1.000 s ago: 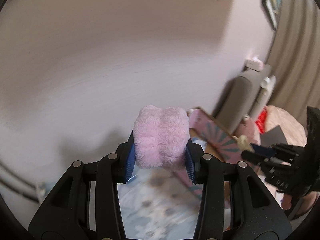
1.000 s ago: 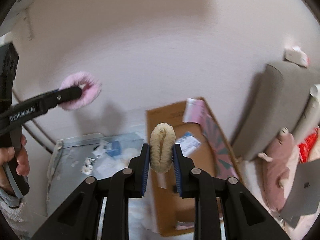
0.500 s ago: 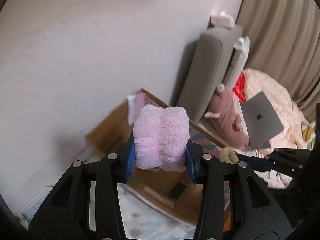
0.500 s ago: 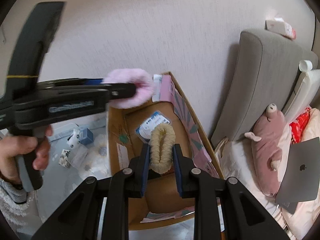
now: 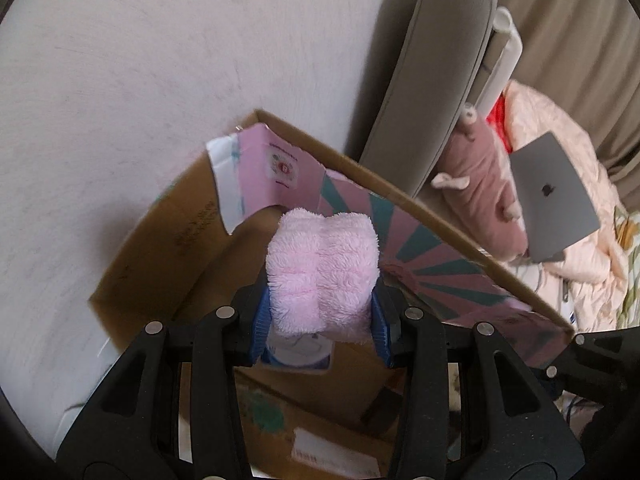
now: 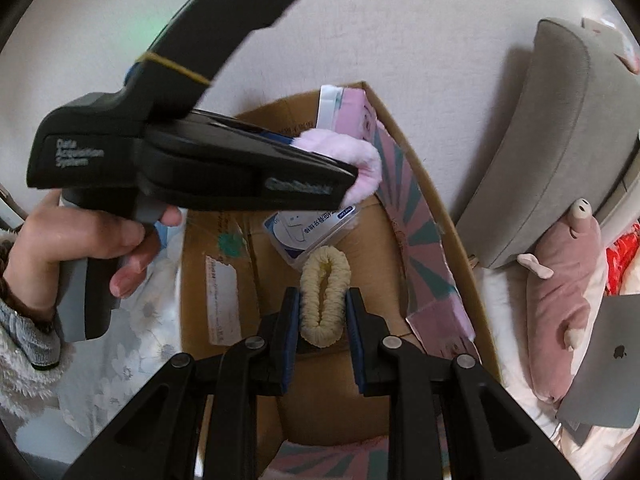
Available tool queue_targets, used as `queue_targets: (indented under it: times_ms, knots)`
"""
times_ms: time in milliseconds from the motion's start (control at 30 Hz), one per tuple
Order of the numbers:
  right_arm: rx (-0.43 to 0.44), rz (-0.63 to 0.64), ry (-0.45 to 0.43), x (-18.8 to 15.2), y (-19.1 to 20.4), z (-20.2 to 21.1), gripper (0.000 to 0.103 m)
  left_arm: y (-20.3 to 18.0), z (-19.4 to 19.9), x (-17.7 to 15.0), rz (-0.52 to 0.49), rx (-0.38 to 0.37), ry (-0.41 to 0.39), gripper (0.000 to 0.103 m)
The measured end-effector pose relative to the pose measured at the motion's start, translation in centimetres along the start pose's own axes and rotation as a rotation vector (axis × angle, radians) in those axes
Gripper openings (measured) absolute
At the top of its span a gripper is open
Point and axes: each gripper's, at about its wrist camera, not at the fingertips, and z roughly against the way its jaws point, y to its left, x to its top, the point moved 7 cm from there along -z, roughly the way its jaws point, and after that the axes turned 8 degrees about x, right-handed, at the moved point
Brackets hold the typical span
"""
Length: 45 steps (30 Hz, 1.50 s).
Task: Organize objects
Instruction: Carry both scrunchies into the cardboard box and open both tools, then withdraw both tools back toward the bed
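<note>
My left gripper (image 5: 320,312) is shut on a fluffy pink scrunchie (image 5: 322,272) and holds it over an open cardboard box (image 5: 168,248). In the right wrist view the left gripper (image 6: 352,176) reaches in from the left with the pink scrunchie (image 6: 360,160) at its tip. My right gripper (image 6: 323,312) is shut on a cream scrunchie (image 6: 325,292), also above the cardboard box (image 6: 424,200). A white and blue packet (image 6: 308,232) lies inside the box, below both scrunchies.
The box stands against a pale wall, with pink patterned flaps (image 6: 420,256) along its right side. Right of it are a grey cushion (image 6: 552,136), a pink plush pig (image 6: 560,296) and a grey laptop (image 6: 604,364) on bedding. A floral sheet (image 6: 140,320) lies left of the box.
Both grippers have swung right and down from facing the wall to hang over the cardboard box. Each still holds its scrunchie. The left gripper now sits closer in front of the right one.
</note>
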Motion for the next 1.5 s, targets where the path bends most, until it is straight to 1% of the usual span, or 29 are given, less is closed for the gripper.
queue_targets:
  times_ms: [133,267,333,367,400,433,467,500,533,600,667,867,1100,1300,1367,1500]
  knots:
    - [0.005,-0.002,0.007,0.3,-0.4,-0.7,0.021,0.0,-1.7,0.0,-0.009,0.004,0.026,0.038]
    - [0.023,-0.012,0.003,0.5,-0.6,-0.8,0.021,0.3,-1.8,0.1,-0.021,0.012,0.027,0.039]
    - [0.018,-0.013,-0.005,0.7,-0.7,-0.6,0.022,0.2,-1.6,0.4,-0.034,0.018,0.015,0.039]
    - [0.022,-0.011,0.004,0.7,-0.6,-0.7,0.026,0.4,-1.3,0.6,-0.042,0.025,0.009,0.040]
    - [0.027,-0.010,0.017,0.6,-0.5,-0.7,0.042,0.3,-1.1,0.8,-0.050,0.029,0.005,0.041]
    - [0.027,-0.011,0.025,0.4,-0.5,-0.8,0.056,0.3,-0.8,1.0,-0.056,0.030,0.002,0.046]
    - [0.032,-0.015,0.021,0.3,-0.6,-0.7,0.088,0.3,-0.6,1.2,-0.062,0.034,-0.001,0.071]
    - [0.041,-0.019,0.014,0.2,-0.5,-0.7,0.102,0.3,-0.5,1.4,-0.065,0.037,-0.005,0.095]
    - [0.054,-0.028,0.002,0.0,-0.6,-0.6,0.102,0.3,-0.3,1.7,-0.067,0.035,-0.023,0.103]
    - [0.070,-0.060,0.001,-0.3,-0.9,-0.6,0.102,0.3,-0.3,2.0,-0.066,0.038,-0.032,0.103]
    - [0.065,-0.081,0.004,-0.6,-1.3,-0.7,0.102,0.2,-0.4,1.9,-0.062,0.039,-0.032,0.103]
    - [0.051,-0.089,-0.002,-0.5,-1.7,-0.6,0.102,-0.5,-1.3,1.6,-0.058,0.038,-0.030,0.103]
    - [0.032,-0.069,-0.008,0.1,-0.7,0.1,0.102,-0.8,0.8,1.2,-0.045,0.030,-0.036,0.103]
    - [0.026,-0.033,-0.045,1.0,0.8,2.9,0.102,-0.8,4.7,0.9,-0.028,0.047,-0.052,0.103]
    - [0.023,-0.011,-0.063,1.3,1.5,4.2,0.102,0.5,7.0,0.7,-0.012,0.039,-0.066,0.103]
    - [0.015,0.026,-0.106,2.1,3.4,6.7,0.102,2.1,11.7,-0.2,0.046,0.053,-0.117,0.103]
